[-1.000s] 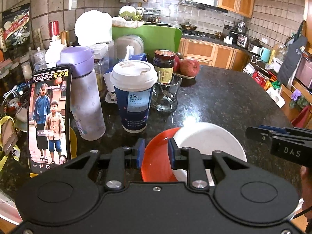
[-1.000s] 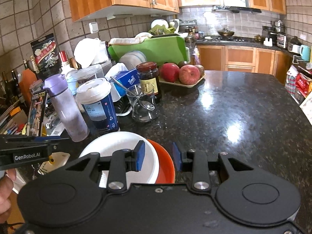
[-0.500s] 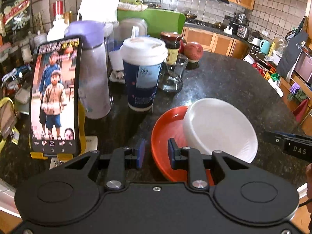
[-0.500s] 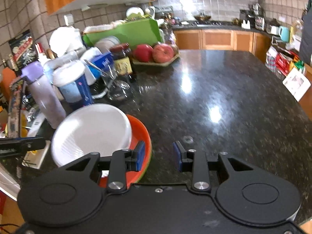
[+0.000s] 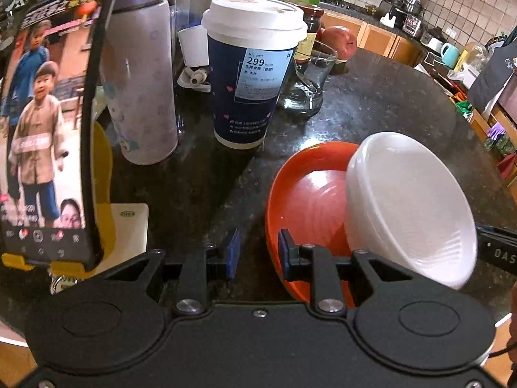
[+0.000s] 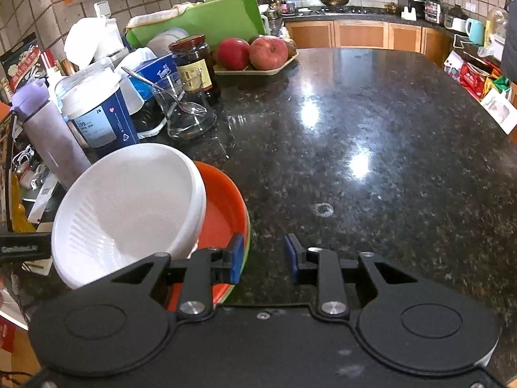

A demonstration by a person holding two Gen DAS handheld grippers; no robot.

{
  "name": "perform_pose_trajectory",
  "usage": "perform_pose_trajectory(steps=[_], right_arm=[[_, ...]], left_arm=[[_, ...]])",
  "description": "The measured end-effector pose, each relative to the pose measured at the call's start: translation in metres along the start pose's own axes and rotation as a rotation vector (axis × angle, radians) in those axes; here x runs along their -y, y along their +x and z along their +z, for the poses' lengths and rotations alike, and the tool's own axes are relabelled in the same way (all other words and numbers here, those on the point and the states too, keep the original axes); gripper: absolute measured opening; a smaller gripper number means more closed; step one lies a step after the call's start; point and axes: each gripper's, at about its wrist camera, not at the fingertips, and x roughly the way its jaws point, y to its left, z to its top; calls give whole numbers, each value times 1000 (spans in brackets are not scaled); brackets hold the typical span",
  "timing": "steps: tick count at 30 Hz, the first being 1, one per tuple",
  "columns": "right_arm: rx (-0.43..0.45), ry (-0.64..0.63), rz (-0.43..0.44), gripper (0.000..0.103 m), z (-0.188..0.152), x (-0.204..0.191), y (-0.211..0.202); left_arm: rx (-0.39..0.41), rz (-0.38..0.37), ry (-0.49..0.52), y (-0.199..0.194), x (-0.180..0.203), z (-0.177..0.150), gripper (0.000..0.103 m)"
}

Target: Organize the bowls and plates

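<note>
My left gripper (image 5: 257, 252) open, nothing between pads, straddling left rim of orange plate (image 5: 307, 194). My right gripper (image 6: 263, 257) open too, empty, its left pad over plate's right rim. Orange plate flat on black granite counter (image 6: 371, 135). White bowl (image 6: 126, 213) in plate, tilted, leaning on plate's side nearest me. Behind plate: blue paper cup (image 5: 252, 77) with white lid, glass (image 6: 184, 110) with spoon just beside cup. Purple bottle (image 5: 139, 74) left of cup. Phone (image 5: 48, 123) on yellow stand, left of plate.
</note>
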Motion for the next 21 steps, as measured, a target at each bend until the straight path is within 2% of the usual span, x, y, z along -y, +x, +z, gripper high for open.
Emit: perform_pose_trajectory(steps=[8, 11, 14, 16, 21], right_arm=[[-59, -4, 28, 25, 3, -2, 17], [-84, 4, 50, 20, 2, -1, 23], [-82, -22, 52, 12, 2, -4, 23], [-81, -39, 46, 12, 2, -5, 22], [-81, -30, 25, 11, 1, 6, 17]], left_arm=[[-22, -8, 14, 8, -1, 4, 33], [-16, -4, 33, 7, 2, 3, 32], [-6, -2, 56, 5, 6, -1, 30], [-5, -12, 75, 3, 9, -3, 24], [-6, -26, 106, 3, 24, -3, 24]])
